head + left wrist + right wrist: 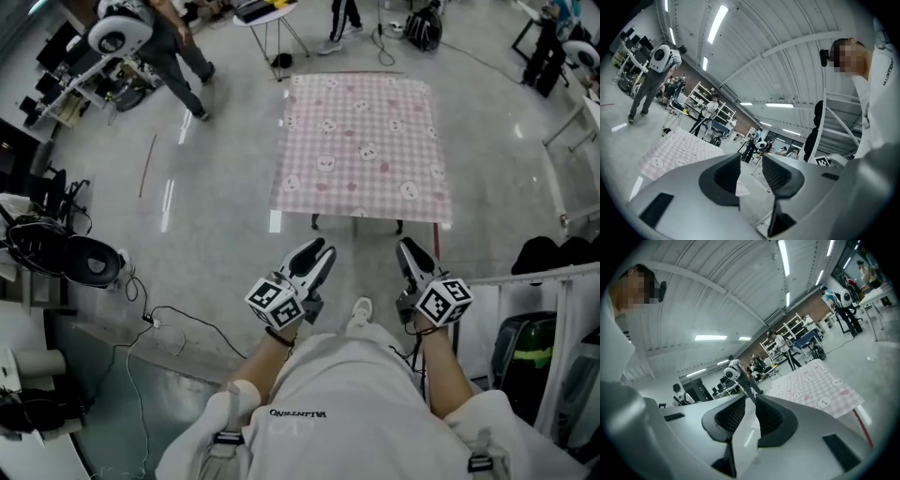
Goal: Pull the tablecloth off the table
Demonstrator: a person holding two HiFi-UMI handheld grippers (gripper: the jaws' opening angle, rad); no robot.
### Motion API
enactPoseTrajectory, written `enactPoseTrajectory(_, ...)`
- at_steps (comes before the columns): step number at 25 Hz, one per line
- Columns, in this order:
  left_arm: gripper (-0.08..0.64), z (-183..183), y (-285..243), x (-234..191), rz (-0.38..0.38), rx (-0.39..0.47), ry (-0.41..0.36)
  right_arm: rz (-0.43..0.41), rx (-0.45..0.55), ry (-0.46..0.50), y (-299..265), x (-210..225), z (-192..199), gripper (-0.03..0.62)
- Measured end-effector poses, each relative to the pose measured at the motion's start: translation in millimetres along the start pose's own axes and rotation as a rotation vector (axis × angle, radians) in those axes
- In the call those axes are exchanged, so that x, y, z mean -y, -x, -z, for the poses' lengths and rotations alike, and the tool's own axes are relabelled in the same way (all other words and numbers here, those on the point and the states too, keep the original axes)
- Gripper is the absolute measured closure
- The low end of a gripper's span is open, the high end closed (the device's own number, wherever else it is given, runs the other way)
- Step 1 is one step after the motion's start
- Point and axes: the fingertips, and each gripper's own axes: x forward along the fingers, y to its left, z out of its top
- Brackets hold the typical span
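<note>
My left gripper (pixel 319 251) has its jaws parted, nothing in them. Right gripper (pixel 409 246) is only a crack open, empty too. Both hang short of the table's (pixel 315 222) near edge. The tablecloth (pixel 361 141) lies spread over the whole top, untouched.

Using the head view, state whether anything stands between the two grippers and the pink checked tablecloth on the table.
Nothing visible does. Only bare floor separates the left gripper and the right gripper from the near edge of the tablecloth. Both grippers have their jaws apart and hold nothing.
</note>
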Motion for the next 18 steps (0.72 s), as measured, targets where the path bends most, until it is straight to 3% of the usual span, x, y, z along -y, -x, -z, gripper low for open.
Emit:
enactPoseTrajectory(10,0.422,21,-49,-18,-0.014,-0.008,0.055,-0.027,-0.058,-0.121,-30,55,12,0.512)
enactPoseTrajectory(18,0.422,55,-63,-74,-0.052,-0.032,0.151,0.009,-0.038,-0.259,-70,93,36,0.514)
